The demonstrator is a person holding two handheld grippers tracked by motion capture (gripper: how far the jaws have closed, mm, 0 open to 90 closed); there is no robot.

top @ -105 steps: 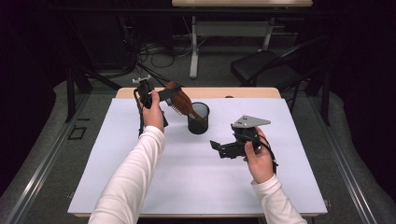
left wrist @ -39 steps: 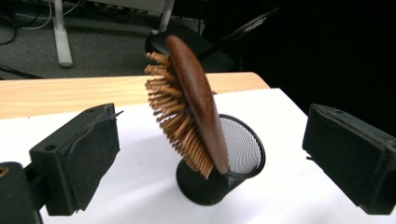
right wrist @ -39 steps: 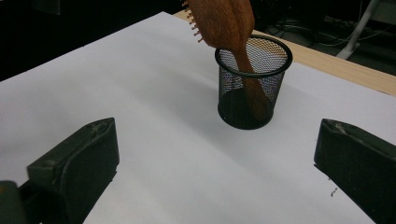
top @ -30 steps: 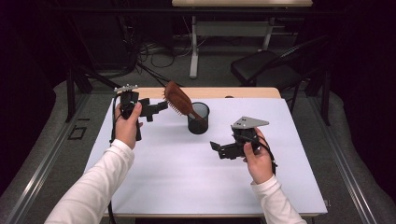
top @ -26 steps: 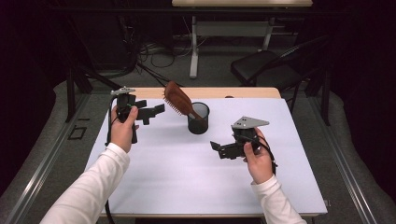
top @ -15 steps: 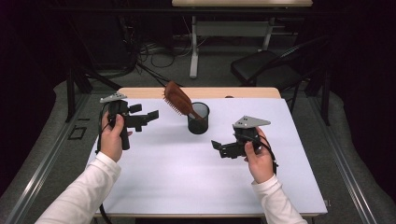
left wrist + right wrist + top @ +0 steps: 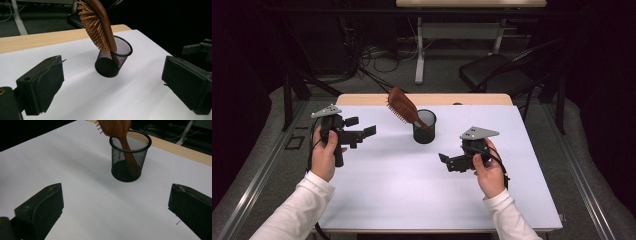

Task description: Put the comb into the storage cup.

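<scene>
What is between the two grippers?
In the high view, between the left gripper and right gripper: bare white table; the cup sits farther back.

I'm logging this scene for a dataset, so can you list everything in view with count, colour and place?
hairbrush: one, brown wood, handle down in the cup, head leaning out toward the table's left
mesh cup: one, black, upright near the table's far middle
table: one, white top with a wooden far edge
chair: one, black, on the floor beyond the table, at the right
cables: several, dark, on the floor behind the table
left gripper: one, black, jaws open, held above the table's left side
right gripper: one, black, jaws open, right of centre
sleeves: two, white, at the near edge
</scene>
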